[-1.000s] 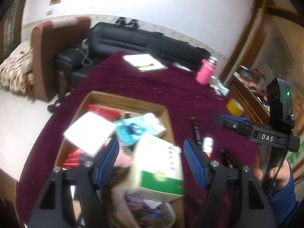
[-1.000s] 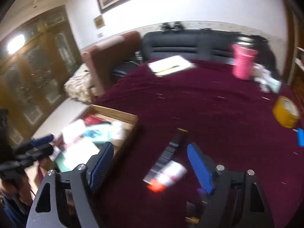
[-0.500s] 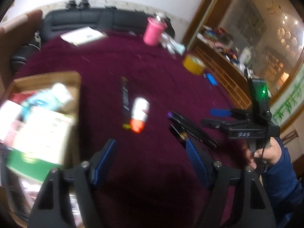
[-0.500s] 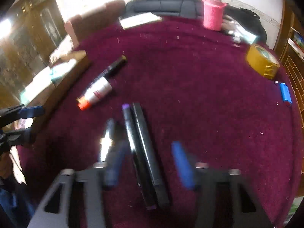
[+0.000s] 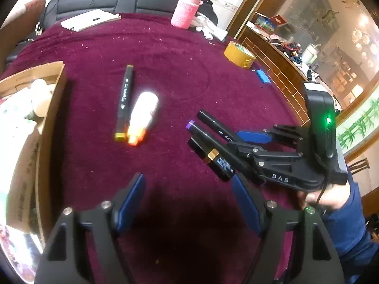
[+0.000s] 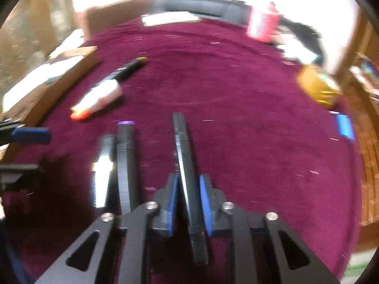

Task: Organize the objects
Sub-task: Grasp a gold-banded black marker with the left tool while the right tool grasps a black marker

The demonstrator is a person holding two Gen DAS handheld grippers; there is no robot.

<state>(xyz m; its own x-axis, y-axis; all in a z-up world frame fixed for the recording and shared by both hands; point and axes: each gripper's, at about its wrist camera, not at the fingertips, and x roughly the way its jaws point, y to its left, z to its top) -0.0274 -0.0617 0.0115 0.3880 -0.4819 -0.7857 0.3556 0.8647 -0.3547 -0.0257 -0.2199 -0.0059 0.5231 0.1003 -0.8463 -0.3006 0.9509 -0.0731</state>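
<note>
Several risks hang over this moment, judged from how things lie. The cardboard box [image 5: 51,108] at the left edge of the maroon worktop [image 5: 165,47] is already crowded, so a long item dropped in could perch on the pile or tip out. The right claw [image 6: 188,196] is pinching a black marker [image 6: 183,156], its pads pressed on either side low on the barrel; most of the length juts forward, so it could swivel or slip in a quick swing. Just beside it lie a purple-tipped marker [image 6: 125,146] and a black-and-gold tube [image 5: 213,157], near enough for the claw's outer finger to knock them rolling. The left claw [image 5: 189,203] hangs spread and empty above the cloth, so it offers no backup catch.
</note>
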